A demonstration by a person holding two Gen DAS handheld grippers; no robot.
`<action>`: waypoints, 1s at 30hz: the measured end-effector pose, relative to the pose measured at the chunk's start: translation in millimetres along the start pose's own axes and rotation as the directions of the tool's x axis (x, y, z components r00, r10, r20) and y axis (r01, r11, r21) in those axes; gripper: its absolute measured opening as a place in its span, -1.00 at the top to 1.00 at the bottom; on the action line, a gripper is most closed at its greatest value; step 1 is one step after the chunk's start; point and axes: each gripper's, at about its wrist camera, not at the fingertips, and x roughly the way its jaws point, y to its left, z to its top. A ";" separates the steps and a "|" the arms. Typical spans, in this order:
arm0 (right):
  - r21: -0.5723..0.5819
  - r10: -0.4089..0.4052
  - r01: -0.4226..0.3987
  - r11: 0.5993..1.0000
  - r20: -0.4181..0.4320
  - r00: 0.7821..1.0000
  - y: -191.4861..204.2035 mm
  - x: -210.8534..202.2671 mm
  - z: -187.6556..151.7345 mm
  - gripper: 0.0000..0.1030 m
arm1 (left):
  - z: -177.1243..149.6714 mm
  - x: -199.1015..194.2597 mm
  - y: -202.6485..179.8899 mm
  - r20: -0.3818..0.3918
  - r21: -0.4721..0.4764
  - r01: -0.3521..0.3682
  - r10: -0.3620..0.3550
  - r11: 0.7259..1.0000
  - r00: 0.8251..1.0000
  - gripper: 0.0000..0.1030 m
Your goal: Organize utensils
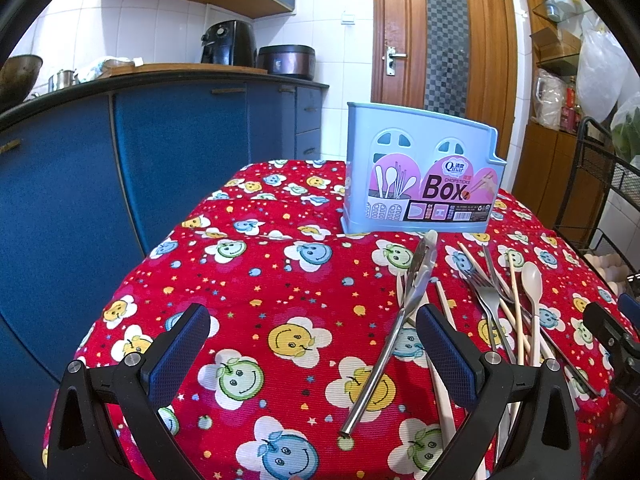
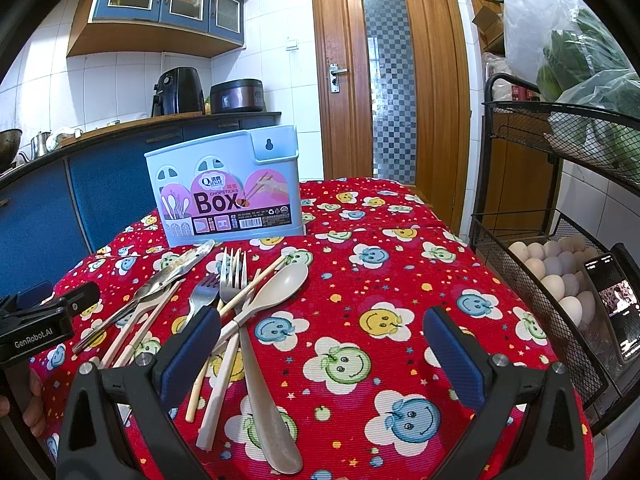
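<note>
The left tongs [image 1: 312,344] stand wide apart with nothing between their blue pads, hovering over the bench [image 1: 256,280], which is draped in a red cloth printed with smiling apples. In the left wrist view a pale blue chopsticks box [image 1: 420,172] stands upright toward the far edge of the bench. In front of it, on the right half of the cloth, the loose utensils lie in a heap: a metal knife [image 1: 404,304] pointing at the box, a metal fork [image 1: 490,300], wooden chopsticks [image 1: 516,300] and a pale plastic spoon [image 1: 532,280]. The right-hand pad of these tongs sits just beside the knife's handle. Part of the other gripper shows at the right edge.

In the right wrist view the right tongs [image 2: 322,344] are likewise spread wide and empty above the cloth. The chopsticks box [image 2: 224,192] stands upright at the back left. The heap lies before it: the knife [image 2: 172,276] at the left, two forks [image 2: 234,276], chopsticks [image 2: 256,284] and a large beige spoon [image 2: 280,284], their handles crossing under the left-hand pad. A wire rack holding eggs [image 2: 560,276] stands to the right of the bench.
</note>
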 end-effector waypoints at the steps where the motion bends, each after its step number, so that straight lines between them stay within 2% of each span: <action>1: 0.000 0.000 0.000 1.000 0.000 1.000 0.1 0.2 0.0 -1.00 | 0.0 0.0 0.1 0.000 0.000 0.000 0.000 1.000 1.000 -0.99; 30: 0.006 -0.005 0.005 1.000 0.005 1.000 0.1 1.5 0.3 -1.00 | 0.1 -2.5 0.3 0.009 -0.019 0.014 -0.013 1.000 1.000 -0.99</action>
